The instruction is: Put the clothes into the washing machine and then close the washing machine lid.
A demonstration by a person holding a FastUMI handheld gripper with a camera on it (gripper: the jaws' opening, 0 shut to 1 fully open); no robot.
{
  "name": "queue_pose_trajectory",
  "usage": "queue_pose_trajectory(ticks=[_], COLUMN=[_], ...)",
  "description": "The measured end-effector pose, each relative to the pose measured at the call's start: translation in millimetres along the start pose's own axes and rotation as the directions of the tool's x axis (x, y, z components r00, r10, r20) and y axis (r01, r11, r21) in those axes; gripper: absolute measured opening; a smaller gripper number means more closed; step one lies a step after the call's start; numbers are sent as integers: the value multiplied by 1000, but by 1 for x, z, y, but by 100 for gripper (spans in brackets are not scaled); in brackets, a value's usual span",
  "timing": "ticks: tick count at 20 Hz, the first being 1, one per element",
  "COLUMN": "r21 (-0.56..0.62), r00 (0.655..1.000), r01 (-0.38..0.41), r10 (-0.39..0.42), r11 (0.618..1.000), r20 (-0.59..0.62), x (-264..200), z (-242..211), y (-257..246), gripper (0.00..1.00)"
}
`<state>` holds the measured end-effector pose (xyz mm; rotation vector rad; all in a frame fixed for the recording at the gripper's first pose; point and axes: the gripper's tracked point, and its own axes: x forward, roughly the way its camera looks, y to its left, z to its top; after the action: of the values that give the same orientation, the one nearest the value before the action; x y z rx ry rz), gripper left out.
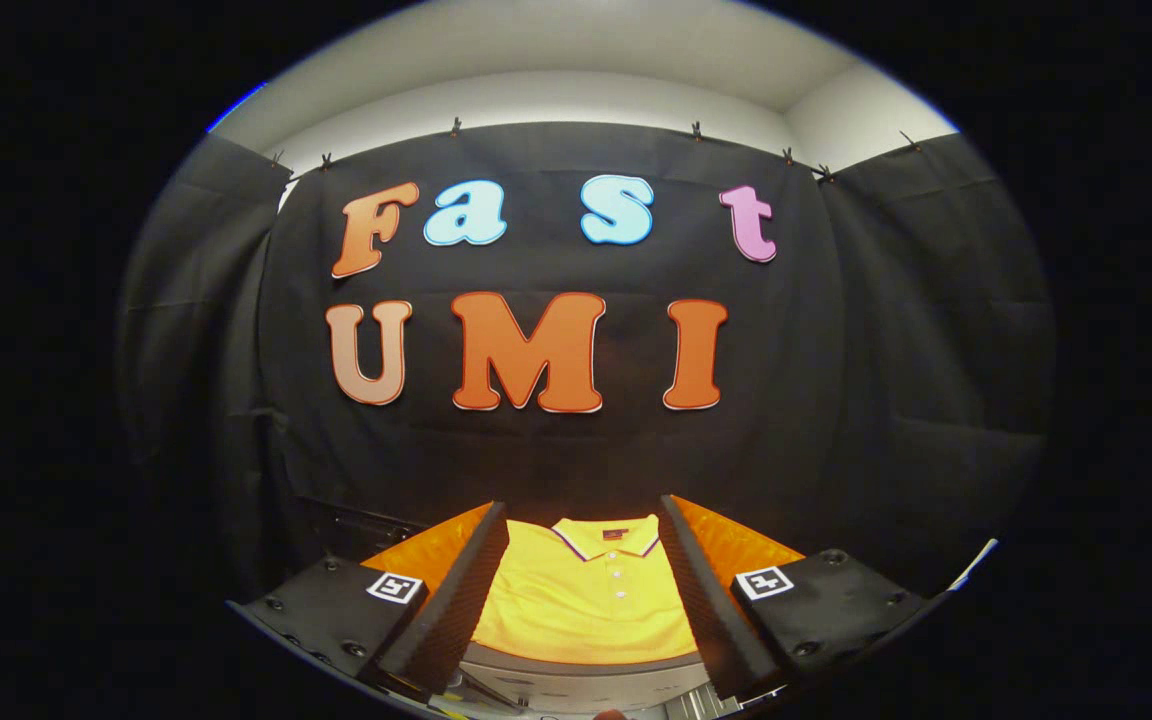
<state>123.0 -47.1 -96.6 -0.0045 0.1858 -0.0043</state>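
A yellow polo shirt [591,595] with a striped collar and a red neck label lies flat on an orange surface [736,545], just ahead of my fingers and showing in the gap between them. My gripper [584,515] stands open above the shirt, apart from it, with nothing held between its fingers [466,590]. Right below the shirt, nearest to me, runs a curved grey edge with a pale top [586,685]; I cannot tell whether it belongs to the washing machine.
The black cloth wall [886,400] hangs close behind the orange surface and wraps round both sides. A dark ledge or rail [356,520] shows low on the left by the wall. White wall and ceiling [586,70] rise above the cloth.
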Motion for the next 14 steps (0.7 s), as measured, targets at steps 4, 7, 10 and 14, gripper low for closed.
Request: queue_pose_trajectory(ticks=[4, 7, 10, 14], r21=[40, 43, 44, 44], r00=[996, 983, 968, 948], r01=[0, 5, 17, 13], r10=[4, 3, -5, 2], r11=[999, 999, 999, 999], r20=[-88, -186, -250, -317], x=[57, 95, 128, 160], z=[-41, -79, -111, -144], y=[-20, -34, -47, -56], gripper=[98, 98, 98, 99])
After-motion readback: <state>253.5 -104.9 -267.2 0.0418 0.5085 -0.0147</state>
